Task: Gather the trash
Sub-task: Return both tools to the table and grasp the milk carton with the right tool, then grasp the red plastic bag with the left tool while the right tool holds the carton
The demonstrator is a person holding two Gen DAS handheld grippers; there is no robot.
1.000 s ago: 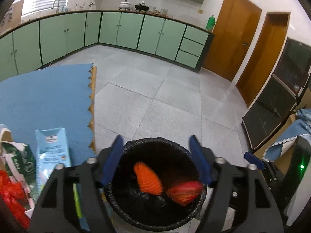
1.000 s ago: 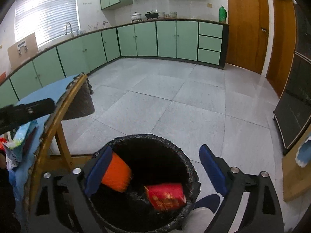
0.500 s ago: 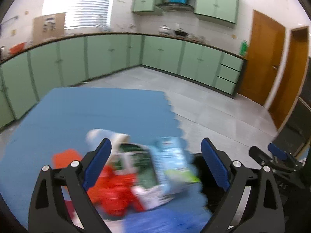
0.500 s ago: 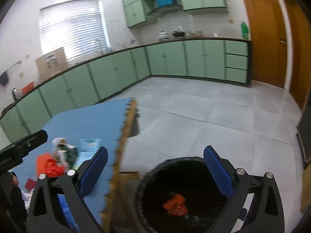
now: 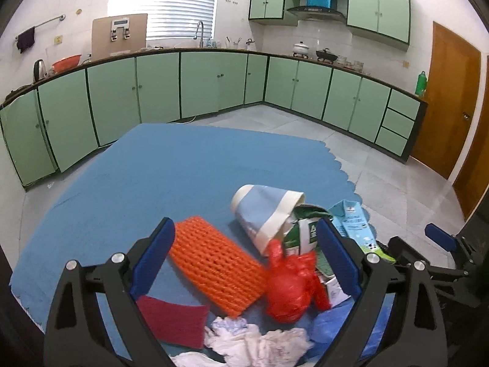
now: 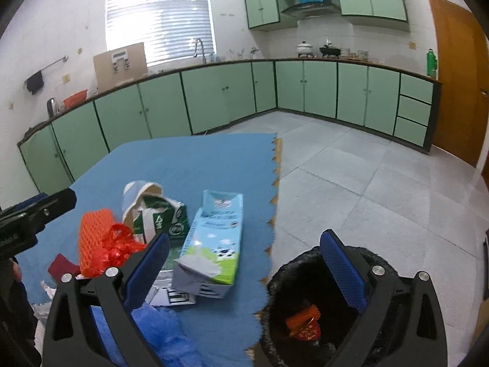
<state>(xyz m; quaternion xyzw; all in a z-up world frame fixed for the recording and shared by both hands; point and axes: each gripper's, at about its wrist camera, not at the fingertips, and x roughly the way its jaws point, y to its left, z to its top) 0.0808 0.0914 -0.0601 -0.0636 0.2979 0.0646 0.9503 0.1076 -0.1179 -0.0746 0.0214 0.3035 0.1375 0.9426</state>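
Trash lies on a blue mat (image 5: 171, 168): an orange foam net (image 5: 214, 263), a red plastic bag (image 5: 290, 284), a dark red card (image 5: 174, 321), crumpled white tissue (image 5: 259, 342), a blue-and-white paper cup (image 5: 266, 214), a green carton (image 6: 159, 217) and a light blue milk carton (image 6: 214, 241). My left gripper (image 5: 244, 257) is open and empty above the net and the bag. My right gripper (image 6: 244, 269) is open and empty over the mat's edge, between the milk carton and the black-lined bin (image 6: 293, 263), which holds orange and red trash (image 6: 304, 324).
Green kitchen cabinets (image 5: 214, 82) run along the far walls, with wooden doors (image 5: 446, 98) on the right. Grey tiled floor (image 6: 351, 165) lies right of the table. A blue plastic bag (image 6: 162, 336) lies at the mat's near edge.
Both grippers have swung left from above the bin to the table. The left one now faces the trash pile; the right one straddles the mat's edge. Both stay open.
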